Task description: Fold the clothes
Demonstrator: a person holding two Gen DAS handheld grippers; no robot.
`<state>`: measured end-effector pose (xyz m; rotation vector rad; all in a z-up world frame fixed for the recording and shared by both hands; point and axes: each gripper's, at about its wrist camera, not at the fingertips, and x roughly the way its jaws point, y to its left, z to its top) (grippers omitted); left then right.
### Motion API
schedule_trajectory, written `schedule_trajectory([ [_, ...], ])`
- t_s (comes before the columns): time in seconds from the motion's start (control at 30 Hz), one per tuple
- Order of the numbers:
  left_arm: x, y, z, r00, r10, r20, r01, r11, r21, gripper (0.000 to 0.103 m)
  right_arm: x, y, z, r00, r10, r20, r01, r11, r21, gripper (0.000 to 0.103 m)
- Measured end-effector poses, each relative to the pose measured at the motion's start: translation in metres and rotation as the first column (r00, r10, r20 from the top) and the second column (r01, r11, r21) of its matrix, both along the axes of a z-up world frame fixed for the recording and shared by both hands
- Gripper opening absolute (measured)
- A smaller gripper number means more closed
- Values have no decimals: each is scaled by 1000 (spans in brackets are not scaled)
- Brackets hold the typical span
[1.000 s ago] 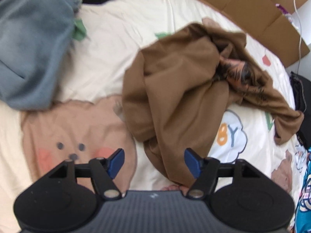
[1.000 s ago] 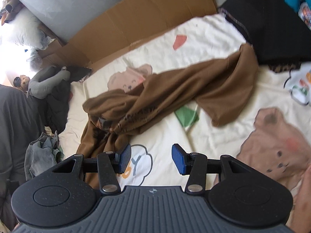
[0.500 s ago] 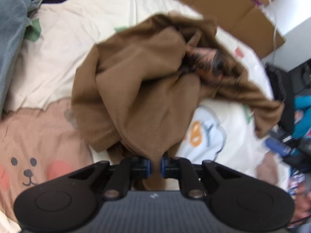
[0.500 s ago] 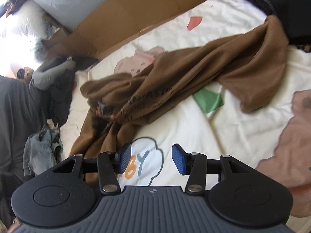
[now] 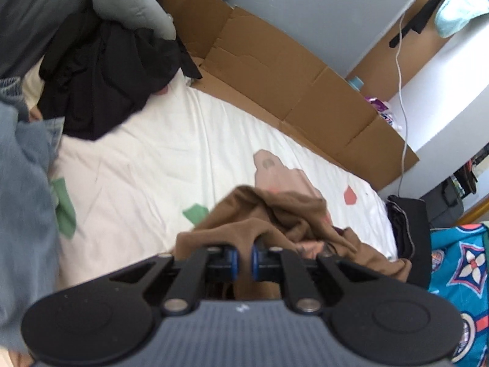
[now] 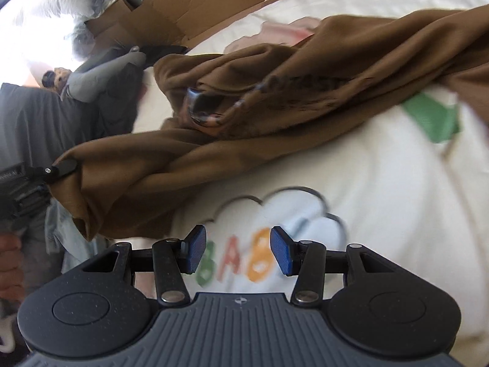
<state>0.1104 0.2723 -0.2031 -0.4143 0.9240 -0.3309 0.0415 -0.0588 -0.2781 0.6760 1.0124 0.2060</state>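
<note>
A: What has the left tool (image 5: 243,260) got?

B: Its blue pads are pinched almost together on an edge of the crumpled brown cloth garment (image 5: 275,223), which bunches up just ahead of the fingers and trails off to the tool's right across the cream printed bed sheet (image 5: 159,153).

A: And the right tool (image 6: 238,250)?

B: Its jaws stand wide apart with nothing between them, poised over a cloud print with coloured letters (image 6: 275,223). The same garment (image 6: 275,91) stretches across ahead of it, lifted at its left end where the other tool grips it.

A: Anything else nearby?

B: Flattened brown cardboard (image 5: 275,67) beyond the bed, and a dark heap of clothes (image 5: 107,70) ahead to the left tool's left.
</note>
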Motion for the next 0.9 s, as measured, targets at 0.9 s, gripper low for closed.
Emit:
schedule_trajectory([
  [0.9, 129, -14, -32, 995, -90, 38, 89, 996, 21, 9, 93, 65, -45, 998, -21, -61, 31, 986, 162, 64],
])
